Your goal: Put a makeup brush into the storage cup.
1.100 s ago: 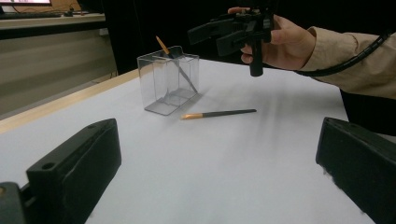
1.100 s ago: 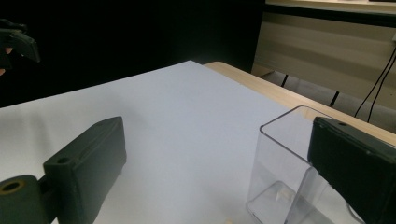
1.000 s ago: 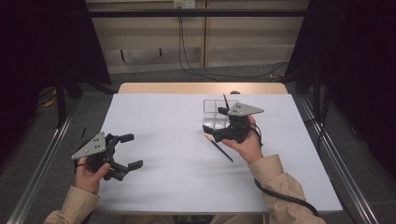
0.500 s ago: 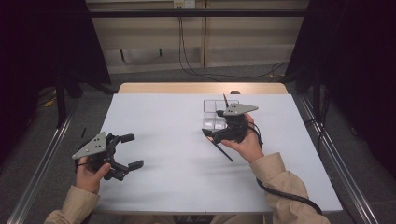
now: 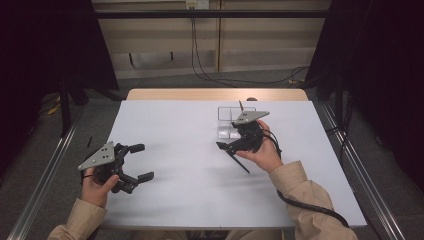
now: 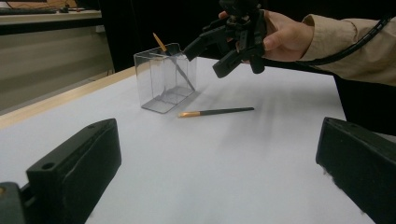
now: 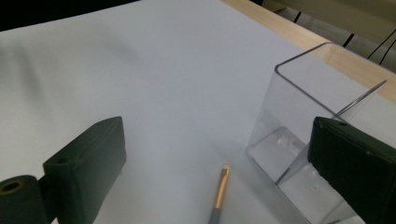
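- On the white table (image 5: 190,165) we see our right gripper (image 5: 239,143) held above the surface just in front of the clear box (image 5: 229,122), with its jaws spread apart and nothing between them.
- From the left gripper view, that right gripper (image 6: 219,53) hangs in the air beside the top of the box (image 6: 161,81), tilted down toward the table (image 6: 224,168), and the hand (image 6: 285,35) behind it wears a tan sleeve (image 6: 355,44).
- Inside the box stands one brush (image 6: 173,60), leaning against a wall with its orange end poking over the rim.
- Flat on the table lies a second brush (image 6: 217,112), just beside the box but not touching it; its dark handle points away from the box and its gold ferrule toward it.
- Looking along the right gripper's jaws, we see that brush (image 7: 220,192) between them and below, its pale tip close to the near corner of the box (image 7: 299,140).
- Seen from above, the brush (image 5: 239,161) lies slantwise under our right hand (image 5: 265,152).
- Our left gripper (image 5: 136,162) sits well apart at the near left of the table, jaws wide and holding nothing, pointing toward the right.
- Beyond the far table edge, cables (image 5: 200,55) run down the wall and across the floor.
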Motion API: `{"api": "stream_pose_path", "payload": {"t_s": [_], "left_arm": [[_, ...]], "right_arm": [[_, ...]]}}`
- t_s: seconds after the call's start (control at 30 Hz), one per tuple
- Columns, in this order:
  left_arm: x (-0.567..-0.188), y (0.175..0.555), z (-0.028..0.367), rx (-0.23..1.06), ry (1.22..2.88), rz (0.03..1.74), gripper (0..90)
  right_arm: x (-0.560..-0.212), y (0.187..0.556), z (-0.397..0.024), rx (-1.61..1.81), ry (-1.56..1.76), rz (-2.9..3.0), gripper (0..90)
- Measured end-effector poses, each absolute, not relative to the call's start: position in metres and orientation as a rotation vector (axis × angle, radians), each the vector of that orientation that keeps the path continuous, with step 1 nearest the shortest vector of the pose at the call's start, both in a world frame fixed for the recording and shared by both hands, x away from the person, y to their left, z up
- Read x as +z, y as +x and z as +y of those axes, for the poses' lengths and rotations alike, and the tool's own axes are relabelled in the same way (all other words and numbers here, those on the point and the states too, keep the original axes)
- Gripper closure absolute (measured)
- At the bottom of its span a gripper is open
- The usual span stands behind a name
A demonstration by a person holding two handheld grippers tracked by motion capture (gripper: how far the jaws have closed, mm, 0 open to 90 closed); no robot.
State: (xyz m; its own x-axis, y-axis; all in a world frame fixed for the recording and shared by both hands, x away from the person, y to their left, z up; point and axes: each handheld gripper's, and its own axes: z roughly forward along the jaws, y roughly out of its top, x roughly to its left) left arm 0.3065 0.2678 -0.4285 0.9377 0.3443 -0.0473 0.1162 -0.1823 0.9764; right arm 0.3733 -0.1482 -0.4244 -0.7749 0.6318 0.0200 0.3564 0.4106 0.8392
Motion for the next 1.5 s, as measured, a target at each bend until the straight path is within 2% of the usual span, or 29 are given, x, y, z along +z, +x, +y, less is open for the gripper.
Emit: {"api": "stream_pose_path", "payload": {"t_s": [0.9, 1.13, 1.5], "left_arm": [[-0.429, 0.307, 0.267, 0.201, 1.76, 0.346, 0.0], [-0.429, 0.307, 0.267, 0.202, 1.757, 0.345, 0.0], [-0.429, 0.308, 0.267, 0.201, 1.759, 0.341, 0.0]], "right_arm": [[-0.426, 0.386, -0.137, 0.882, 0.919, 2.682, 4.9], [-0.429, 0.391, -0.135, 0.764, 0.964, 2.738, 10.7], [-0.431, 0.401, -0.131, 0.632, 0.997, 2.798, 27.9]]}}
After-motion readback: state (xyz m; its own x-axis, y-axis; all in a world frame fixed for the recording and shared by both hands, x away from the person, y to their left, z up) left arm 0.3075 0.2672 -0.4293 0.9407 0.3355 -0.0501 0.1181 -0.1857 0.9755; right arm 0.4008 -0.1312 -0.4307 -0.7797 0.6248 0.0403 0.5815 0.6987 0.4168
